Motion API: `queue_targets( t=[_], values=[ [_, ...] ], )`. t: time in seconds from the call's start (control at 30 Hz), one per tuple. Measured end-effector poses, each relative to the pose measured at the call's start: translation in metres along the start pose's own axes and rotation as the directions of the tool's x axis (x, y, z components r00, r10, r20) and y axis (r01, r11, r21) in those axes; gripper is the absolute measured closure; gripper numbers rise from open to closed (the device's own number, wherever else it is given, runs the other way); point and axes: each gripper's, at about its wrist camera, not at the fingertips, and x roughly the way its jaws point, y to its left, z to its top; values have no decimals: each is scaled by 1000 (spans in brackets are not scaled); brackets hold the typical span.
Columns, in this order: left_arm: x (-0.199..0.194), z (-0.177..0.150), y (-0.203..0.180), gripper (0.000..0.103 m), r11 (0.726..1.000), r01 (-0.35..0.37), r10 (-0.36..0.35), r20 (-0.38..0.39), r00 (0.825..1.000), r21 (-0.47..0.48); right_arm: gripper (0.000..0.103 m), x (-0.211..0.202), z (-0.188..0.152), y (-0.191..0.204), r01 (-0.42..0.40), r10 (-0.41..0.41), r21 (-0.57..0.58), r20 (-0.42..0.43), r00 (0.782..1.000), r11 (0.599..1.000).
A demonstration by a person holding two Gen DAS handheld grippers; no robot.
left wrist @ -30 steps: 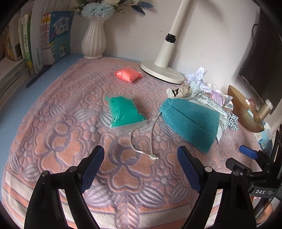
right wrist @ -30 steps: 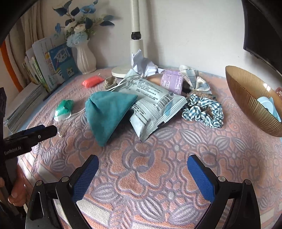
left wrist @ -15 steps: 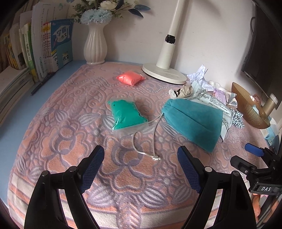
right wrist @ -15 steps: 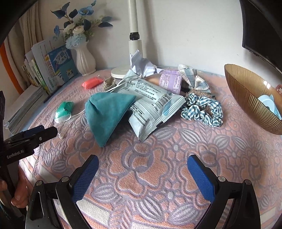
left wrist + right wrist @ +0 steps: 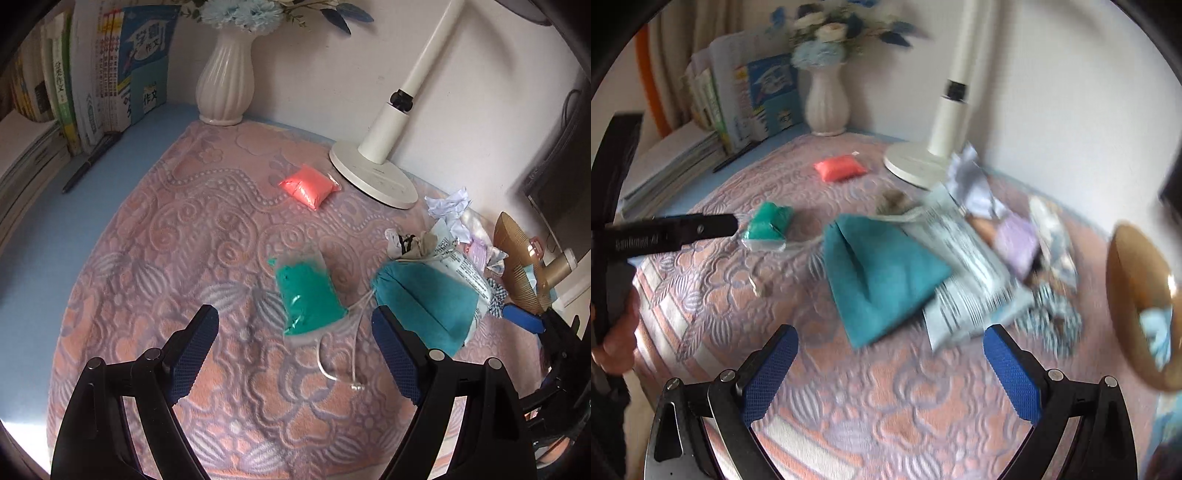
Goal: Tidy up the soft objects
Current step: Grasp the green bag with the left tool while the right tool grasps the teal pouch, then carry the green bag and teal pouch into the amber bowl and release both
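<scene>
A green soft packet [image 5: 306, 297] lies on the patterned cloth [image 5: 177, 258], just beyond and between my open left gripper [image 5: 295, 332]. A teal drawstring pouch [image 5: 424, 306] lies right of it, its cord trailing toward me. An orange soft packet [image 5: 310, 185] sits farther back near the lamp base. In the right wrist view, blurred, my open right gripper [image 5: 886, 354] hovers in front of the teal pouch [image 5: 882, 273]; the green packet [image 5: 768, 221] and orange packet [image 5: 840, 168] lie to the left. Both grippers are empty.
A white vase [image 5: 225, 85], books [image 5: 110, 74] and a pen [image 5: 92, 160] stand at the back left. A lamp base [image 5: 373, 179], a snack bag [image 5: 967, 273], crumpled paper [image 5: 448, 205], a checked scrunchie [image 5: 1052, 317] and a golden bowl [image 5: 1137, 306] crowd the right.
My left gripper has moved forward and left, closer to the green packet. My right gripper has swung left toward the teal pouch, blurring its view. Nothing was grasped.
</scene>
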Motion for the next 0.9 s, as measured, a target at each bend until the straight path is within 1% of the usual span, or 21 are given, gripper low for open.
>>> queue_targets(
  t=[0.07,0.2,0.23,0.27,0.3,0.37,0.4,0.43,0.47,0.5,0.53,0.57,0.6,0.63,0.67,0.7,0.77,0.83,0.9],
  values=[
    [15,7,-8,19,998,-46,46,-12,999,39,3,16,13,2,16,-16,-22,-12,1000,1000],
    [40,14,-17,20,994,-83,86,-36,996,76,3,42,28,2,27,-28,-49,-17,999,998],
    [45,14,-20,25,992,-90,94,-38,995,84,3,49,30,3,31,-33,-60,-27,999,998],
    [49,14,-21,33,992,-90,94,-46,995,92,3,53,31,3,29,-32,-69,-36,999,997],
    [53,13,-22,37,991,-88,94,-54,994,100,3,57,30,3,26,-29,-75,-42,999,997],
    [57,11,-24,58,988,-102,108,-50,993,116,3,65,28,7,31,-36,-101,-50,998,994],
    [57,11,-24,61,986,-110,115,-40,993,123,3,67,26,12,50,-56,-128,-43,998,991],
    [56,9,-25,63,985,-112,116,-27,993,130,13,69,23,17,74,-80,-161,-34,996,984],
    [55,8,-25,64,985,-108,112,-18,994,133,29,72,22,22,86,-94,-187,-34,995,979],
    [54,8,-25,65,986,-102,104,-11,994,133,33,71,21,25,90,-98,-200,-32,995,976],
    [53,6,-24,65,987,-93,94,-4,996,131,42,69,19,29,90,-97,-213,-22,995,973],
    [51,4,-23,65,988,-86,86,6,996,128,61,67,17,33,56,-64,-219,-30,997,974],
    [50,2,-23,65,989,-80,78,19,997,124,72,66,17,34,20,-30,-216,-44,999,976],
    [48,0,-22,65,990,-77,74,30,997,121,82,64,15,38,5,-15,-214,-47,999,977],
    [47,-1,-21,65,990,-77,73,39,997,119,83,62,12,42,10,-20,-221,-44,999,975],
    [45,-2,-20,65,991,-73,68,46,997,114,84,60,9,44,-3,-7,-217,-49,999,976],
    [42,-3,-17,65,993,-53,47,62,997,104,88,55,2,41,-75,64,-165,-69,996,983],
    [39,-4,-16,65,995,-35,28,77,997,94,88,45,-8,29,-156,151,-63,-76,986,986],
    [37,-5,-15,65,996,-24,16,92,996,87,88,31,-20,16,-198,199,27,-55,978,980]
  ],
)
